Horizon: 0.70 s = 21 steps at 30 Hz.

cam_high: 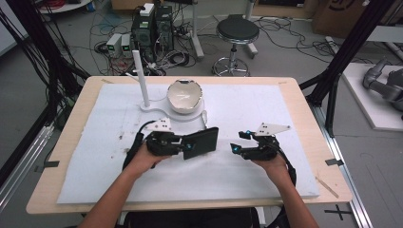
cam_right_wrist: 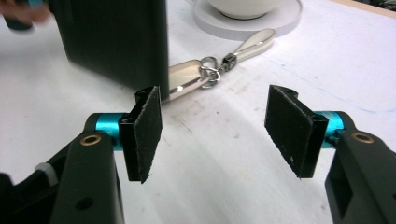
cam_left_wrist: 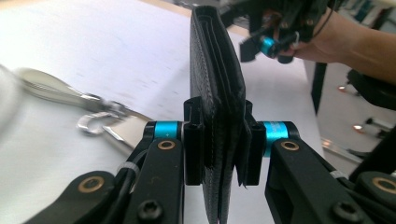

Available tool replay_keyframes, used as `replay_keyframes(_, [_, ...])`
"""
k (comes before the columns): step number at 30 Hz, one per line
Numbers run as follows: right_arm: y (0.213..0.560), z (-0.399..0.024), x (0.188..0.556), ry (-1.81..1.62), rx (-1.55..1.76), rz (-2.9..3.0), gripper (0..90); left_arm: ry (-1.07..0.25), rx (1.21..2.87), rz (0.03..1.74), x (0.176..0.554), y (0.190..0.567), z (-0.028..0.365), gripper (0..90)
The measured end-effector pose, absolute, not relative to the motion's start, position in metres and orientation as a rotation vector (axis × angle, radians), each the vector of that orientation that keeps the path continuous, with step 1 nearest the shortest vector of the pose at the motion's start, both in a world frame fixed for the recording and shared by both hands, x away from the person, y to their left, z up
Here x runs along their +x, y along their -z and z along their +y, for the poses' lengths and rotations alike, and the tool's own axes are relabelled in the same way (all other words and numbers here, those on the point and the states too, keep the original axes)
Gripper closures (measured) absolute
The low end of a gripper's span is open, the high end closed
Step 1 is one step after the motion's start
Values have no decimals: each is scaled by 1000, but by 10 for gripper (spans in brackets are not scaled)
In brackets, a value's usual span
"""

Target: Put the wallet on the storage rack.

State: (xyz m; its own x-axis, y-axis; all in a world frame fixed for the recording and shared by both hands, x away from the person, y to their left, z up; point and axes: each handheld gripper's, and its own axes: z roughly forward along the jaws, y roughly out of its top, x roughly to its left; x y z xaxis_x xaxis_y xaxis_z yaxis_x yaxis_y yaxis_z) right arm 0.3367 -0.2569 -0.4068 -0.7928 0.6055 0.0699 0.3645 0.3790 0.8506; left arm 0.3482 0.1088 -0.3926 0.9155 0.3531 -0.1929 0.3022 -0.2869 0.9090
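White foam sheet [cam_high: 266, 118] covers the wooden table; cables and a stool on the floor at the top of the high view.

My left gripper [cam_left_wrist: 218, 140], at centre-left of the high view, is clamped on a black wallet [cam_left_wrist: 215, 70]. Both pads press its sides, and the wallet stands on edge between them, reaching up to the top of the left gripper view. From above, the wallet [cam_high: 201, 141] juts toward frame centre, lifted clear of the sheet.

My right gripper [cam_right_wrist: 217, 135] sits right of centre in the high view, jaws spread wide, nothing between the pads, bare sheet below. Wallet at upper left of its view, just apart from the left pad.

Keyring [cam_right_wrist: 212, 70] lies flat behind the wallet. White bowl [cam_high: 184, 96] on a stand at upper centre.
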Motion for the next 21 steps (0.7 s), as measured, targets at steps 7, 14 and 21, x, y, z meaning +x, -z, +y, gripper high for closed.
replay_keyframes(7, [405, -270, 336, -1359, 890, 2346, 372, -188, 1886, 511, 357, 355, 143, 759])
replay_keyframes(14, [401, -286, 336, -1283, 915, 2285, 346, -287, 1890, 536, 364, 332, 158, 759])
replay_keyframes(21, [394, -306, 338, -1133, 986, 2190, 248, -430, 1950, 527, 380, 307, 165, 759])
